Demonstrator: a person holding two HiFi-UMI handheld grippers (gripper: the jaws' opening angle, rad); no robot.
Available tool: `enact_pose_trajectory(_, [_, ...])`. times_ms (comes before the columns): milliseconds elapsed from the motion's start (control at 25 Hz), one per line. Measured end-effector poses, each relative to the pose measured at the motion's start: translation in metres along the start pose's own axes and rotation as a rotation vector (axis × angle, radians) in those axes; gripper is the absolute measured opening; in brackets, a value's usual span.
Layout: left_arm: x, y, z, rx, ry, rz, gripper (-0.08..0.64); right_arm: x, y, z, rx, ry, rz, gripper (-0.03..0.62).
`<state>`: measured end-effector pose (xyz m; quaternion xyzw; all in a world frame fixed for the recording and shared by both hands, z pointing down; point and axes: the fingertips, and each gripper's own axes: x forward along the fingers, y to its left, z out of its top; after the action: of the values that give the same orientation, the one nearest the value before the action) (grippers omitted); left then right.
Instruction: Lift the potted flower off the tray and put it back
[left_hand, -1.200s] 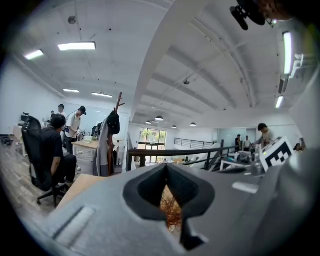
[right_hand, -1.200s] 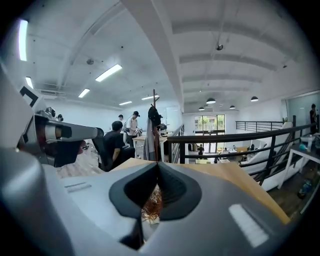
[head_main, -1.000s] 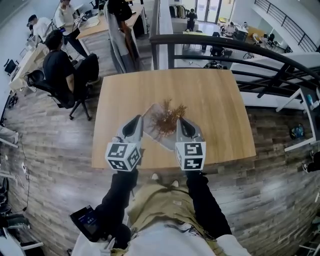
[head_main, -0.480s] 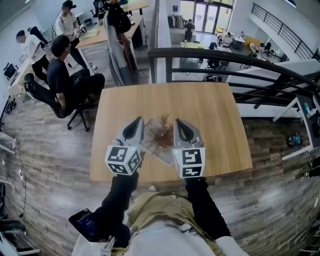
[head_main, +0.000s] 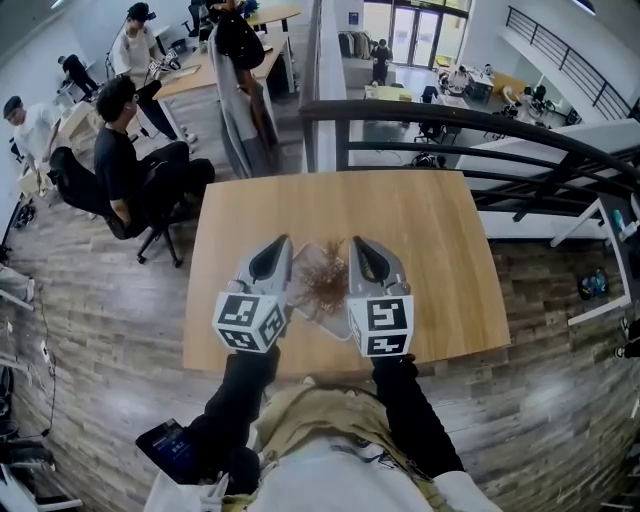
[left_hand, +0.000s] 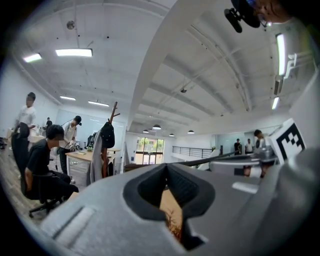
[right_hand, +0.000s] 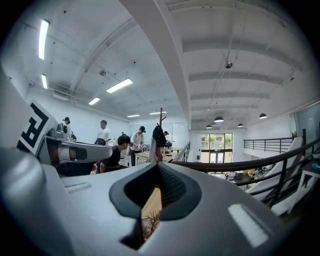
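While the left gripper (head_main: 274, 248) and the right gripper (head_main: 359, 247) hang side by side above the wooden desk (head_main: 430, 235), the potted flower (head_main: 322, 276) sits on its clear tray (head_main: 326, 313) between them. Both grippers' fingers are pressed together, pinching nothing.

Light wooden surface (head_main: 420, 230) on grey plank floor (head_main: 90, 330). Black curved railing (head_main: 480, 100) beyond far edge. Off far left corner, seated person in black (head_main: 115, 150) on office chair (head_main: 70, 175). Coat rack (left_hand: 106, 142) hung with dark bag, grey coat. Ceiling strip lights (left_hand: 74, 52) lit.
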<state>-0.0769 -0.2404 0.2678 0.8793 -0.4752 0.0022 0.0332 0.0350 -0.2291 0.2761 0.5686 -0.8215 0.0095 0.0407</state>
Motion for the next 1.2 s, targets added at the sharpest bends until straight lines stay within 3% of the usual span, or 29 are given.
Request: enact_pose_trajectory(1200, [-0.001,0.036,-0.007,-0.004,0.01,0.015,0.002,0.025,0.022,0.0,-0.02,-0.012,0.012,0.003])
